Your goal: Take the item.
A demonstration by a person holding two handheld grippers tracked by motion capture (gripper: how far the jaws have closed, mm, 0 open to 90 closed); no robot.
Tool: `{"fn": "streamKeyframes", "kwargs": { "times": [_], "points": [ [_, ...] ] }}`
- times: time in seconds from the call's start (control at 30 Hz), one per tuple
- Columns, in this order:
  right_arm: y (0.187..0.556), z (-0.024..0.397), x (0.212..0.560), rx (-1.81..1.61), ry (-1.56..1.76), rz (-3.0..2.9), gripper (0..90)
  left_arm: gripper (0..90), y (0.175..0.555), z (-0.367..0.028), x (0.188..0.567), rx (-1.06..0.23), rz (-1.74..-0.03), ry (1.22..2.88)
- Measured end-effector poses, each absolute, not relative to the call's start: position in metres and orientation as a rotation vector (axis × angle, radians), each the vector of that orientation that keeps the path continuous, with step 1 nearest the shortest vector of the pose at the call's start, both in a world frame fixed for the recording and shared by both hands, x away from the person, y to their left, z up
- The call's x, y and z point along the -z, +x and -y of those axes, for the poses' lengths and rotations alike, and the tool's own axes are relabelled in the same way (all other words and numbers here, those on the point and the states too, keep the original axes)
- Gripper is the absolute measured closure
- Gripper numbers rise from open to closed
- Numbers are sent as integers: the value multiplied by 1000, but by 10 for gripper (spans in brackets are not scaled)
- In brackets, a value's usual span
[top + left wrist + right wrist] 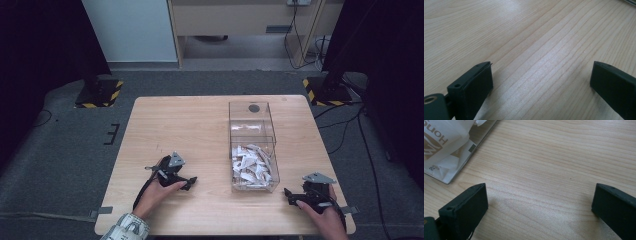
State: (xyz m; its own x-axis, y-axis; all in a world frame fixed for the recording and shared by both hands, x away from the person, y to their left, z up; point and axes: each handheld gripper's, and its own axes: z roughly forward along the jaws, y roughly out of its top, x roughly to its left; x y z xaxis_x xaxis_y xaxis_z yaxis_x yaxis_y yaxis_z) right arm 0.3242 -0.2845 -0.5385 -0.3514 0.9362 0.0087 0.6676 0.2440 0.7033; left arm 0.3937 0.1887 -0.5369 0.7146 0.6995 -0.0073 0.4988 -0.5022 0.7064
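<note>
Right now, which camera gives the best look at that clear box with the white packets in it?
The high view: it takes in the whole clear box on the table, packets heaped at its near end. The right gripper view catches just a corner at close range, with printed packets behind the wall. The left gripper view offers bare wood.

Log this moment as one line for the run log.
left gripper: open, empty, on table | right gripper: open, empty | clear box: white packets inside

Left gripper (186,183) and right gripper (291,196) — both hand-held low, jaws spread wide.
</note>
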Motion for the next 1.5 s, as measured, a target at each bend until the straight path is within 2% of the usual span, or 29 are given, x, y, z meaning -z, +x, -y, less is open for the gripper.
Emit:
{"fn": "streamKeyframes", "kwargs": {
  "times": [0.77,1.27,1.5],
  "points": [
    [324,285,539,-875,1465,-2108,8,59,377,-177,505,-399,-793,2180],
    [325,284,539,-876,1466,-2104,8,63,383,-155,486,-340,-694,2213],
    [325,284,539,-875,1466,-2104,8,64,387,-146,473,-358,-653,2225]
  ]
}}
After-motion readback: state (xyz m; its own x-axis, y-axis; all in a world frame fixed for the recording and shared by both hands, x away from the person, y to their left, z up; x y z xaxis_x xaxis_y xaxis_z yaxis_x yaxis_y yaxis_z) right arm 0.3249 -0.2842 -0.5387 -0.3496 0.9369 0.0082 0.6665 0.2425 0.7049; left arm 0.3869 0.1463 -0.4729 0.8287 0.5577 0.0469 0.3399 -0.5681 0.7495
